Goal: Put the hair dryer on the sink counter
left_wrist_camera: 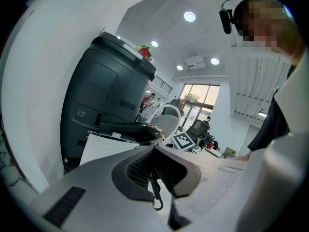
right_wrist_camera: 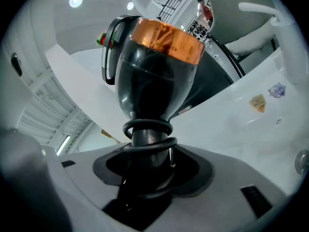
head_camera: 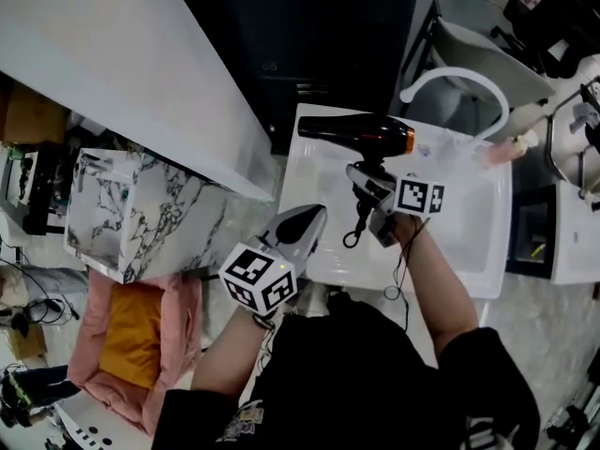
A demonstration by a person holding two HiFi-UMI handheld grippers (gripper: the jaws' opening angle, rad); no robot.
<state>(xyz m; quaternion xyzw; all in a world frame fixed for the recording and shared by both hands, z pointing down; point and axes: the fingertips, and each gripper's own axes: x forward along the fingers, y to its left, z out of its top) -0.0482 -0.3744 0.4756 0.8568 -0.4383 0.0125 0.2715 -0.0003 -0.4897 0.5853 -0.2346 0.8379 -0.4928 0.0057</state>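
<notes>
The hair dryer was gripped by its cord-wrapped handle in the closed right tool above the sink, the left tool shut and empty, so it could be dropped into the basin if released short of the table.

Glossy black hair dryer with a copper band, level over the back of the white sink counter, banded end to the right, handle down, clamped in the right gripper, black cord looped round the handle.
</notes>
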